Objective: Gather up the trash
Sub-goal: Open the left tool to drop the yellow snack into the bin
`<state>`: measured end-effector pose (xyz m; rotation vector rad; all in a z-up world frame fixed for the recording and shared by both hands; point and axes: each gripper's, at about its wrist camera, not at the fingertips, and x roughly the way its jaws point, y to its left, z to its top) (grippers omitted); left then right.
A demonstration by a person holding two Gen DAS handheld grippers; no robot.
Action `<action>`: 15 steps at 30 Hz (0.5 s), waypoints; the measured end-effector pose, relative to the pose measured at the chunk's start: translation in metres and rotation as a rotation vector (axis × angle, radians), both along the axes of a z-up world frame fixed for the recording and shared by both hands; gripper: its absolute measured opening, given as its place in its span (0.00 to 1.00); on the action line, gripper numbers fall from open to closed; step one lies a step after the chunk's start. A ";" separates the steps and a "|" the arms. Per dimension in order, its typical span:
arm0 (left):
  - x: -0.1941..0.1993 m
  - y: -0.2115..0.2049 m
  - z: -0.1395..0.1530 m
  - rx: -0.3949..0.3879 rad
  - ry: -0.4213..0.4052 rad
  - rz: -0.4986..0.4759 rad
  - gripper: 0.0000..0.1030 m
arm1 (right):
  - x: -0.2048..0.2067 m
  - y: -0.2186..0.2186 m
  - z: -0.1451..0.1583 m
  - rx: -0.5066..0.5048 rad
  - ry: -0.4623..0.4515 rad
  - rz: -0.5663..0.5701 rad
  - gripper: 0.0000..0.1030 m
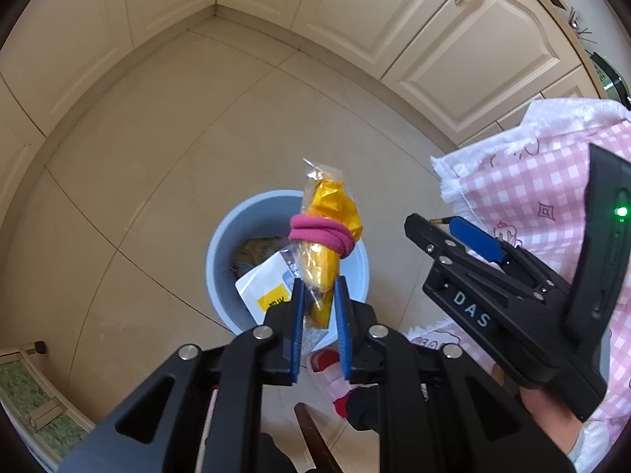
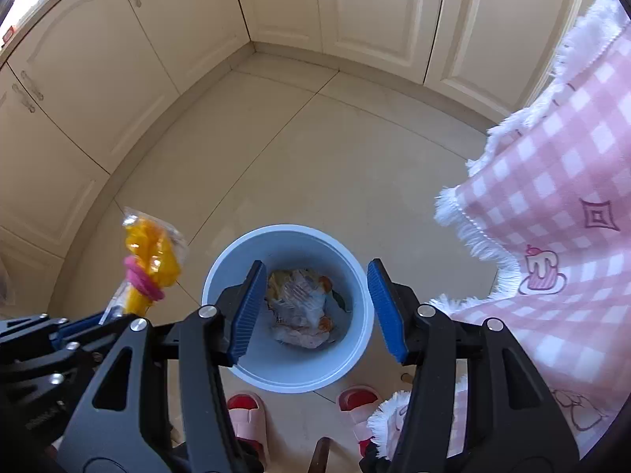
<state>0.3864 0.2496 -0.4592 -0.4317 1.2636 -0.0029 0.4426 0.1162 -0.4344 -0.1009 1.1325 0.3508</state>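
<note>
My left gripper [image 1: 319,307] is shut on a yellow plastic snack bag [image 1: 327,236] tied with a pink hair band [image 1: 321,234], holding it above the blue trash bin [image 1: 224,244]. The same bag shows at the left of the right wrist view [image 2: 152,260]. My right gripper [image 2: 315,307] is open and empty, directly over the bin [image 2: 288,236], which holds crumpled wrappers [image 2: 303,307]. In the left wrist view the right gripper [image 1: 453,236] is to the right of the bag. A white and yellow packet [image 1: 264,287] lies in the bin.
The bin stands on a beige tiled floor [image 2: 315,157] in a corner of cream cabinets [image 2: 118,59]. A pink checked cloth [image 2: 552,216] hangs at the right. The person's pink slippers [image 2: 246,414] stand just behind the bin.
</note>
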 end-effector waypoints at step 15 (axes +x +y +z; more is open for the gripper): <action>0.002 -0.012 0.024 0.010 -0.059 0.008 0.41 | -0.003 -0.027 0.044 0.073 -0.071 -0.058 0.57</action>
